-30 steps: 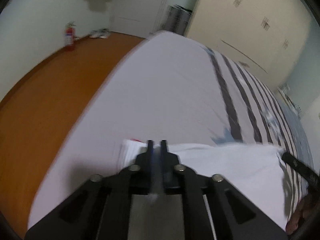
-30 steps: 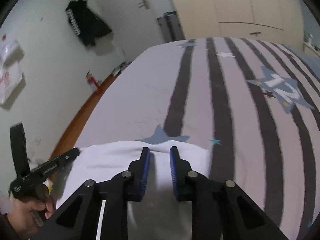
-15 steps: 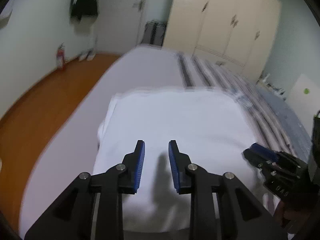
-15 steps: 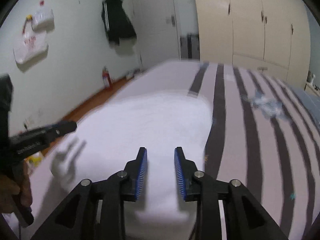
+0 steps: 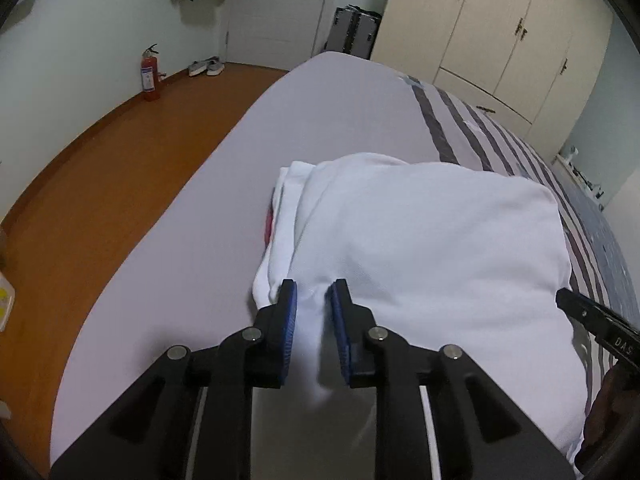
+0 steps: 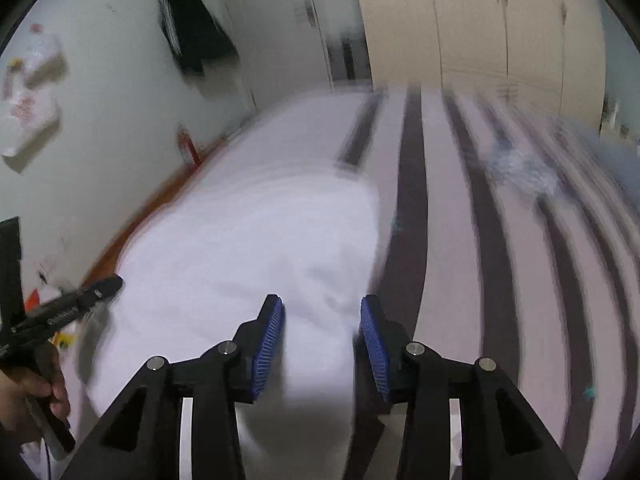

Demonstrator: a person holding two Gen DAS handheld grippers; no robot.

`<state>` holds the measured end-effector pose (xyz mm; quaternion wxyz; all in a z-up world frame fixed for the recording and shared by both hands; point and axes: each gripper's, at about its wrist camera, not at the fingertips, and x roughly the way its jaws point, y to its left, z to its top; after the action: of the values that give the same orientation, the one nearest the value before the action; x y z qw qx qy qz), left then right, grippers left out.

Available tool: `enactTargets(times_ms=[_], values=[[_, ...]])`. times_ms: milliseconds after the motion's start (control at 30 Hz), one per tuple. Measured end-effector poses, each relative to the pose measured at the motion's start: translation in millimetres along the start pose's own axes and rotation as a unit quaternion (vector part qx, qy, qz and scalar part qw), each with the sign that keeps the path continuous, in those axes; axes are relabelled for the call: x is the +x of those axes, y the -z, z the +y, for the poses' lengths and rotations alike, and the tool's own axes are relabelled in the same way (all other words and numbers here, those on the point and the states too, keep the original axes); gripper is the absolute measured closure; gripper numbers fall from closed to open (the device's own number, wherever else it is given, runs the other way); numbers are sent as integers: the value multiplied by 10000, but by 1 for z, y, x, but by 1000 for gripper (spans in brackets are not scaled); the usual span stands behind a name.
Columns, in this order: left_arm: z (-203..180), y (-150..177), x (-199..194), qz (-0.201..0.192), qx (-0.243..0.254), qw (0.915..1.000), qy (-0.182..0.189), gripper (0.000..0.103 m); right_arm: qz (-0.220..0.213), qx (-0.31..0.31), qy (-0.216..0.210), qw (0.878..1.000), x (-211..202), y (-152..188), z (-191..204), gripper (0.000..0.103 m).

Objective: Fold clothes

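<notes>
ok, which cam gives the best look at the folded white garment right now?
Left wrist. The white garment is sharp there: layered folds along its left edge, far corners, nearly the whole outline on the bed. In the right wrist view it is motion-blurred, only a soft white mass, its near part hidden behind the claw.

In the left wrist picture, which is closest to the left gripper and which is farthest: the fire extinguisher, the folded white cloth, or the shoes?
1. Folded white cloth, right at the left gripper, on the bed.
2. Red fire extinguisher, on the floor, by the left wall.
3. Grey pair of shoes, beside the door.
</notes>
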<state>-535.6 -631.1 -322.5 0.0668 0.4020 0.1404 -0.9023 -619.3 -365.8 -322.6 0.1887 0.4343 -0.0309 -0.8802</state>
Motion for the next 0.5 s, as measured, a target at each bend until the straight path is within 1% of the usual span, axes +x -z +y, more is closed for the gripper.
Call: enactTargets(times_ms=[33, 67, 100, 200, 233, 267, 333, 367, 400, 433, 467, 500], values=[[-1, -3, -9, -83, -41, 10000, -1, 85, 3, 76, -66, 9999, 0, -3, -4, 65], [-3, -5, -18, -166, -82, 9998, -2, 85, -140, 99, -50, 9998, -11, -6, -7, 65], [-4, -8, -26, -249, -123, 9996, -3, 85, -339, 102, -7, 9994, -26, -7, -10, 65], [-16, -1, -76, -469, -255, 9986, -52, 85, -935, 110, 124, 9955, -72, -12, -18, 63], [-21, 3, -91, -502, -231, 9985, -7, 84, -1046, 131, 140, 9943, -86, -10, -22, 63], [-26, 7, -105, -531, -200, 9984, 57, 81, -1094, 166, 134, 9938, -100, -6, -29, 63], [-39, 22, -141, -625, -75, 9980, -24, 71, -1161, 196, 124, 9930, -131, 4, -42, 62], [-46, 31, -159, -648, -10, 9979, -28, 60, -1167, 124, 104, 9930, -146, 12, -46, 60], [-54, 43, -177, -686, 62, 9976, -1, 50, -1180, 25, 71, 9930, -160, 21, -50, 57], [-60, 51, -192, -747, 90, 9972, -12, 46, -1194, -74, 39, 9928, -173, 30, -53, 54], [-71, 64, -211, -806, 120, 9967, -66, 37, -1198, -168, 21, 9927, -184, 37, -54, 52], [-79, 73, -224, -832, 146, 9964, -120, 31, -1194, -297, 7, 9924, -196, 47, -55, 45]])
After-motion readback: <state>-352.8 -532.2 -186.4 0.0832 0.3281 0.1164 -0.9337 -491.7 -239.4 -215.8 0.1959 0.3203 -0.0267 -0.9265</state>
